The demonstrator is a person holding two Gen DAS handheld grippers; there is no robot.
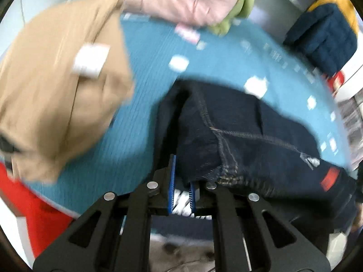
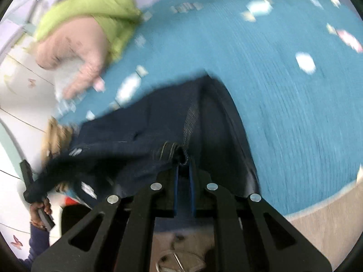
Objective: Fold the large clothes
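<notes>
Dark blue jeans [image 1: 238,136] with tan stitching hang between both grippers above a teal patterned bedspread [image 1: 147,104]. My left gripper [image 1: 182,176] is shut on a hem of the jeans, with cloth bunched between the blue pads. In the right wrist view my right gripper [image 2: 183,170] is shut on another stitched edge of the jeans [image 2: 147,136]. The jeans drape forward and down onto the bedspread [image 2: 283,90]. Both views are blurred by motion.
A tan garment [image 1: 59,86] with a white label lies left on the bed. A pink garment [image 1: 188,2] and a green one [image 2: 95,13] lie at the far side. A navy and yellow garment [image 1: 324,34] sits far right. The bed's front edge [image 2: 317,204] meets a beige floor.
</notes>
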